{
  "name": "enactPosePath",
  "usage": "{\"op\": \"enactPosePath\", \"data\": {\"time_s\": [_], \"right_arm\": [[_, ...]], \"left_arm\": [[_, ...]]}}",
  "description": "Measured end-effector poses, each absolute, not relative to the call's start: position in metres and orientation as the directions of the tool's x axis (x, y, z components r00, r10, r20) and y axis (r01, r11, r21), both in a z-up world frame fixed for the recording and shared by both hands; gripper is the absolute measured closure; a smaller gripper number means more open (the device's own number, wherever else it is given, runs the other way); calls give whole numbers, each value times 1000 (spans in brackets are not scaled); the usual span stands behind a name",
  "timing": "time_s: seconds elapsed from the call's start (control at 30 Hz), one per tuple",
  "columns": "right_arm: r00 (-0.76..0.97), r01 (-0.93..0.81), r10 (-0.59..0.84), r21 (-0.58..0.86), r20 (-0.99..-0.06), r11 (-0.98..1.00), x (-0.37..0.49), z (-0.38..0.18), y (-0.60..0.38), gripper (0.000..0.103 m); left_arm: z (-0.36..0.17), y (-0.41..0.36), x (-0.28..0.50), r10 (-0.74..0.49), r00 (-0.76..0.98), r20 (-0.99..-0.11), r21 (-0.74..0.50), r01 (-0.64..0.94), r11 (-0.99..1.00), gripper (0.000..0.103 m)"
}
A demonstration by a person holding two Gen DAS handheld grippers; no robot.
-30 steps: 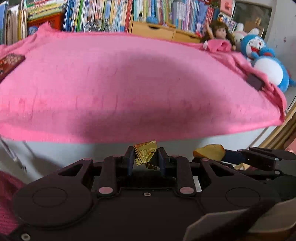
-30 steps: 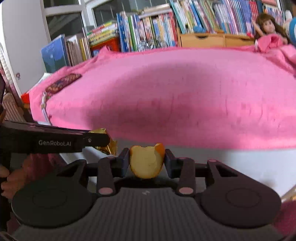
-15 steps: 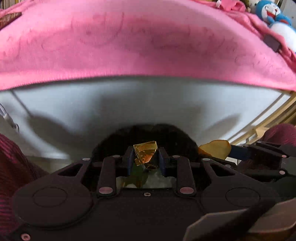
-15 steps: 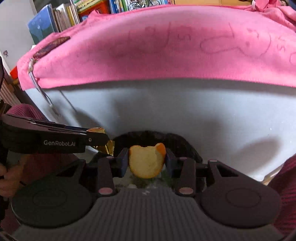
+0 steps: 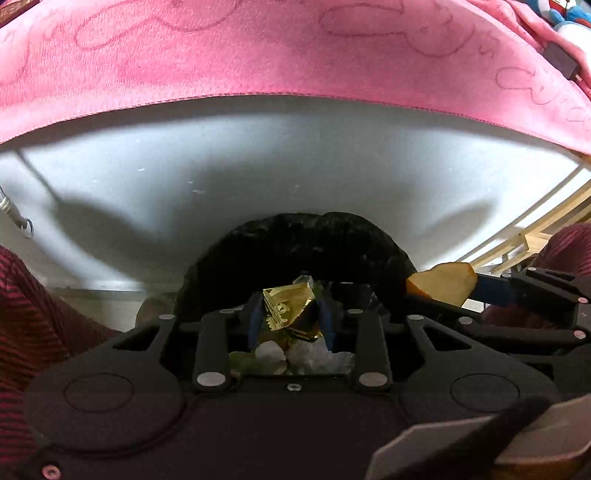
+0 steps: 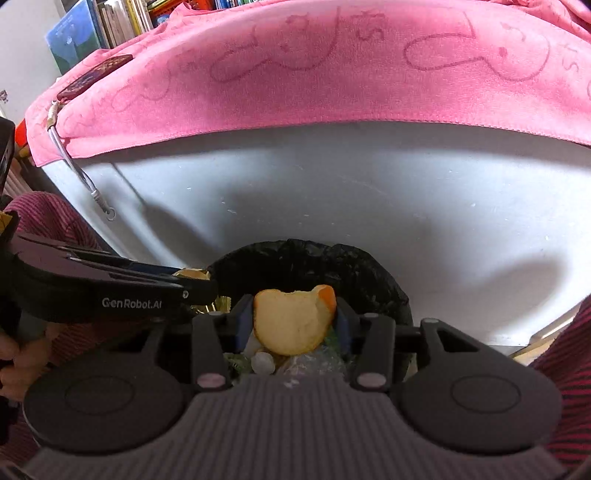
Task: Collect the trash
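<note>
A bin lined with a black bag (image 5: 295, 243) stands on the floor against a white panel, with crumpled tissue and green scraps inside (image 5: 295, 356). My left gripper (image 5: 290, 314) hangs over its mouth. Its jaws are opening, and a crumpled gold foil wrapper (image 5: 284, 308) still sits between the pads and touches both. My right gripper (image 6: 295, 321) is over the same bin (image 6: 314, 258). Its jaws are also opening around a piece of orange peel (image 6: 291, 321), which still fills the gap between the pads. Each view shows the other gripper from the side, with the peel (image 5: 441, 282) or the wrapper (image 6: 192, 274).
A pink cloth (image 6: 332, 74) overhangs the white panel (image 6: 332, 192) behind the bin. A thin cord (image 6: 85, 177) dangles at the left. Dark red striped fabric on a person (image 5: 33, 317) flanks the bin. Pale wooden slats (image 5: 546, 229) lie at the right, books (image 6: 92, 29) at the back left.
Both grippers have sunk and tipped downward from the pink cloth to the black bin's mouth. The wrapper and the peel are still between the jaws, which stand slightly wider.
</note>
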State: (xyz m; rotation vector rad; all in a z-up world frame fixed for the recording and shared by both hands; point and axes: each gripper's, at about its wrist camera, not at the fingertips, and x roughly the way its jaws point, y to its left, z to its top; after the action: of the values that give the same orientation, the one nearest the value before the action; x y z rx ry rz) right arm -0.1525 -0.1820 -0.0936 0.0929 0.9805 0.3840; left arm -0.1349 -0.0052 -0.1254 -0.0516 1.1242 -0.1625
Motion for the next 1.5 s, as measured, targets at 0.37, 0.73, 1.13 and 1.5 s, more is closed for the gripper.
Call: {"op": "enactPosePath", "data": {"time_s": [0.37, 0.73, 1.13, 1.5], "right_arm": [[500, -266, 351, 245, -791, 932, -150, -93, -183, 33], [504, -250, 341, 244, -793, 937, -149, -94, -185, 29], [503, -241, 337, 245, -796, 939, -149, -95, -186, 26], [503, -238, 337, 247, -796, 939, -148, -97, -187, 24]], "left_arm": [[-128, -5, -132, -130, 409, -903, -107, 78, 991, 53], [-128, -3, -131, -113, 401, -909, -97, 59, 994, 40], [-129, 0, -130, -115, 389, -914, -104, 49, 993, 38], [-132, 0, -127, -110, 365, -924, -106, 30, 994, 34]]}}
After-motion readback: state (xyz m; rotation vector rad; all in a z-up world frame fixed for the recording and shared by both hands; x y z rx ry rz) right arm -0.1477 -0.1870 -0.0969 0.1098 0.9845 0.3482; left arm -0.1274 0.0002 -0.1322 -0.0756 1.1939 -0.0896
